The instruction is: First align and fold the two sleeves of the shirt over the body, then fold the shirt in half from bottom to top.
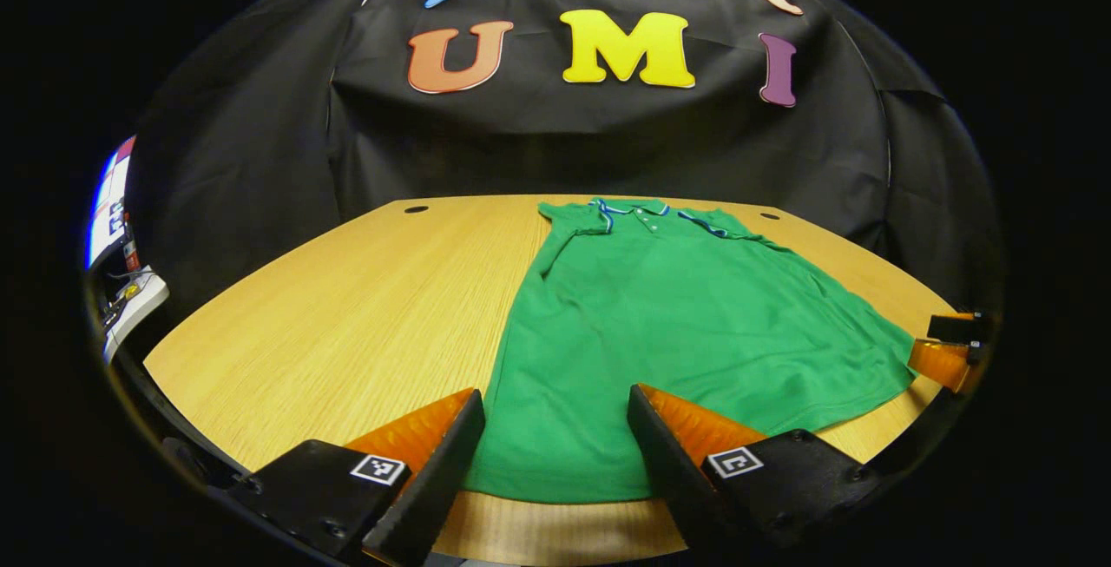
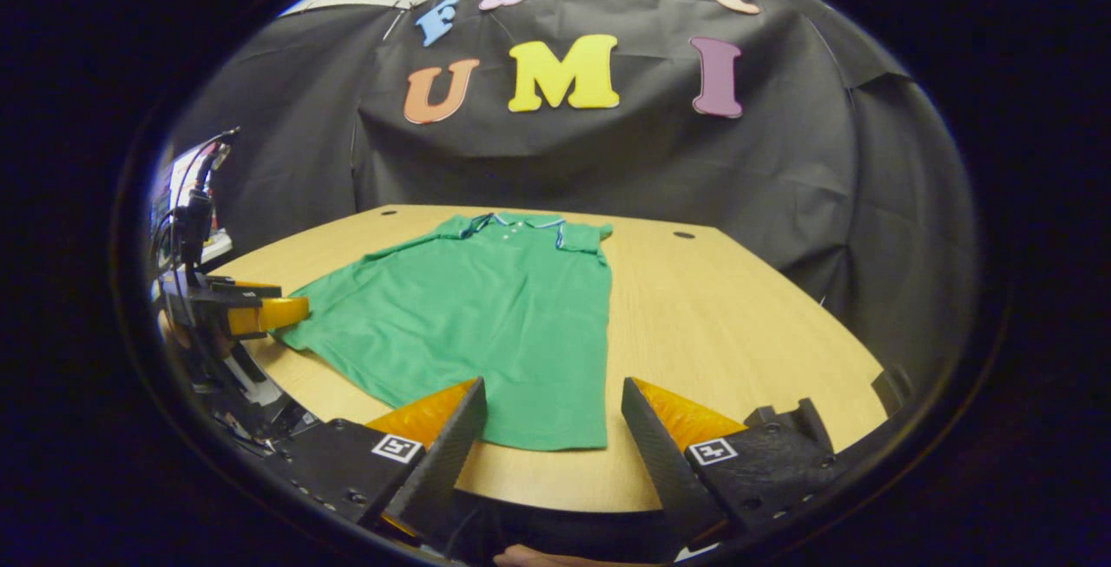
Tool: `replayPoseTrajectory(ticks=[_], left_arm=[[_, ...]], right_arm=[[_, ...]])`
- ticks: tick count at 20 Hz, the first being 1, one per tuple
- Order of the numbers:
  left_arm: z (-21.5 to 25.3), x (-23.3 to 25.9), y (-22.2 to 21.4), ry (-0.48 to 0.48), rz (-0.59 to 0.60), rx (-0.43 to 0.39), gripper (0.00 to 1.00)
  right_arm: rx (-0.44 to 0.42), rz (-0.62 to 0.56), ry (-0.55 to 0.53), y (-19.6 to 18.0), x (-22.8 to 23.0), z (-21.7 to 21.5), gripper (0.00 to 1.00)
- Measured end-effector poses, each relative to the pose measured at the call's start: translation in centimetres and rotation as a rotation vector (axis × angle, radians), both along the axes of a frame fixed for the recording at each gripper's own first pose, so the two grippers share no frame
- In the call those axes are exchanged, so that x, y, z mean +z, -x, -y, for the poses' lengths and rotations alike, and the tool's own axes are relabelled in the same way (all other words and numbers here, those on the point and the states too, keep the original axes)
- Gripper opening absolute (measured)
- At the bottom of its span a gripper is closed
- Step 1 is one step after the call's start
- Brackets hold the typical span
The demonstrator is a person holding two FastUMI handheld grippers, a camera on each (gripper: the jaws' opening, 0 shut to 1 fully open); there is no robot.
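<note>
A: Start close. In the left gripper view the left claw stands with its fingers spread wide and nothing between them, poised just over the near hem of the green shirt.

B: And in the right gripper view the right claw is likewise spread and empty, at the hem's other corner, with bare surface ahead of one finger.

A: So the shirt lies straight ahead of both, flat on the wooden surface, hem nearest, collar farthest. Its long axis runs away from the claws toward the booth wall.

B: Which is nearer? I'd judge them about level at the hem, one to each side. Each sleeve lies far off by the collar, so each claw would have to reach forward along its own edge of the shirt.

A: The sleeves look short, and already partly tucked or bunched at the shoulders; at that range I can't be sure how they lie.

B: Any writing? Square black-and-white markers sit on the claw bodies, patterns, not words. The shirt shows white and blue trim and small buttons at the collar, no brand I can make out.

A: Some equipment at the far left edge is too small to read.
</note>
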State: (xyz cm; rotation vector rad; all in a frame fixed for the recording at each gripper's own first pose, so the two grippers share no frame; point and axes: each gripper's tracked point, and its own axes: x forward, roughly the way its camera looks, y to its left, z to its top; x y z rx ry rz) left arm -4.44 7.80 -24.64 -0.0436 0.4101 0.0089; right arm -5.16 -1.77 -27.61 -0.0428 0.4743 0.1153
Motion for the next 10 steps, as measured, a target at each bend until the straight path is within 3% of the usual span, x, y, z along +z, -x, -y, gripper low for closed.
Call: replayPoseTrajectory(ticks=[2, 5, 7, 8, 9, 10], left_arm=[[-0.2, -0.6, -0.2, -0.019, -0.017, 0.003, 1.0], [-0.2, -0.5, -0.5, -0.013, -0.017, 0.019, 1.0], [0.2, -0.4, -0.7, -0.005, -0.021, 0.022, 0.96], [0.7, -0.4, -0.8, -0.005, -0.017, 0.011, 0.79], [1.3, -0.3, -0.9, -0.006, -0.015, -0.005, 0.7], [1.6, -0.4, -1.2, -0.008, -0.012, -0.01, 0.43]], right_arm=[[0.0, -0.057, -0.015, 0.1, -1.2, -0.2, 0.96], [0.004, -0.046, -0.021, -0.1, -1.0, -0.6, 0.96], [0.014, -0.044, -0.036, -0.5, -1.1, -1.2, 0.88], [0.013, -0.045, -0.043, -0.7, -1.2, -1.3, 0.82], [0.011, -0.048, -0.055, -1.0, -1.2, -1.4, 0.68], [0.011, -0.048, -0.07, -1.3, -1.4, -1.6, 0.55]])
